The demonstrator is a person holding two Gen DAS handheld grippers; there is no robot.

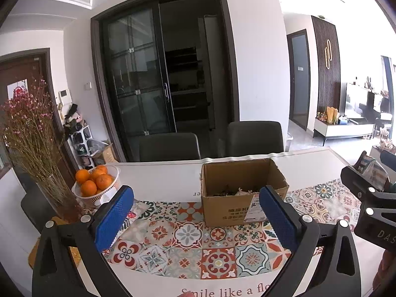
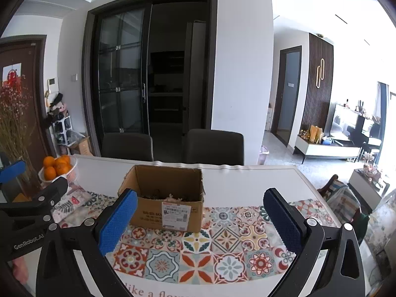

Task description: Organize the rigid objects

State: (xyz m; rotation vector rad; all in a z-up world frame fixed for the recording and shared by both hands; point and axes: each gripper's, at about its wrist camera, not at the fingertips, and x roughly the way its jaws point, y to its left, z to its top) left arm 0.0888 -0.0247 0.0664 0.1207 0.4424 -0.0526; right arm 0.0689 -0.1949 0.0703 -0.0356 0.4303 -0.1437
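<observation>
Daylight floods in from the right, blowing out the window side [image 1: 388, 79] to white glare. The dark doorway [image 2: 170, 74] stays murky. Fisheye distortion bends straight lines, black vignetting fills the corners, and focus is slightly soft throughout.

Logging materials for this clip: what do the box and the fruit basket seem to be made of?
Box: brown corrugated cardboard, matte, with creased flaps and a printed shipping label. Fruit basket: probably white plastic, judging by its slotted wall and smooth rim; it holds oranges.
</observation>
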